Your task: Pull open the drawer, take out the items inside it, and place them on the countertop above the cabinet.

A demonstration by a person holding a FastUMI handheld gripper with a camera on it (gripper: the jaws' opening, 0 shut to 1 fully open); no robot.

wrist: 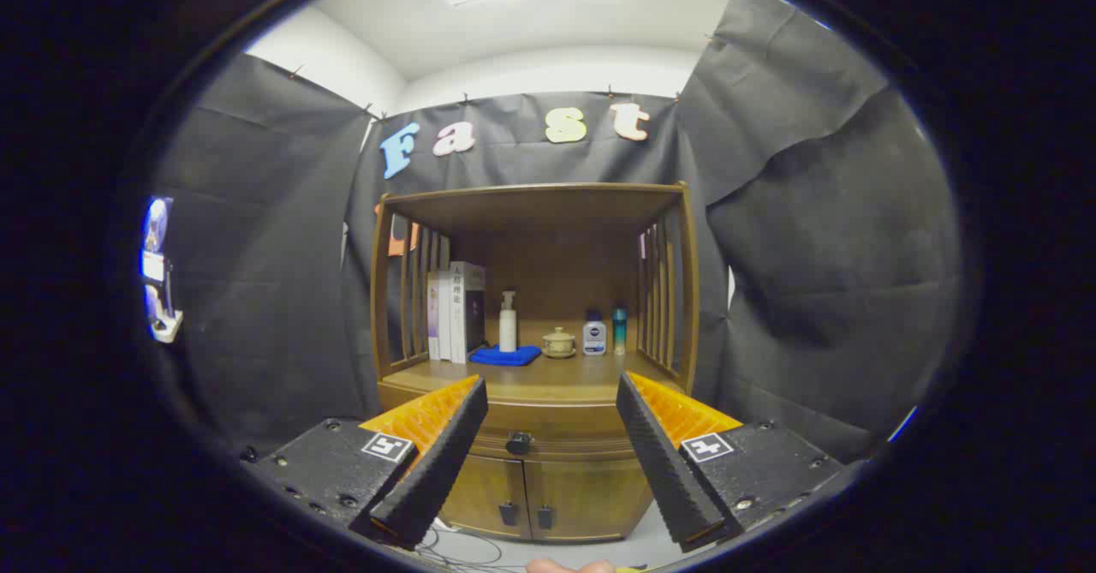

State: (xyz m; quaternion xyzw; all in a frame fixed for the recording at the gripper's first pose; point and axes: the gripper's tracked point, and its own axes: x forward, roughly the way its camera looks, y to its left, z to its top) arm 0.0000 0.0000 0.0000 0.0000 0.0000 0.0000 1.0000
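A wooden cabinet (531, 367) stands ahead against the booth wall. Its drawer (565, 436) is closed, and the dark round knob (518, 444) sits between my fingers, some way beyond them. The countertop (539, 378) lies above the drawer, under a slatted open shelf. My gripper (552, 389) is open, with nothing between its fingers (445, 453), and it hangs well short of the cabinet front. What lies inside the drawer is hidden.
On the countertop stand books (456, 312) at the left, a white pump bottle (508, 323) on a blue cloth (505, 355), a small lidded cup (558, 342), and two small bottles (594, 336). Two cupboard doors (548, 496) sit below the drawer. Cables (467, 547) lie on the floor.
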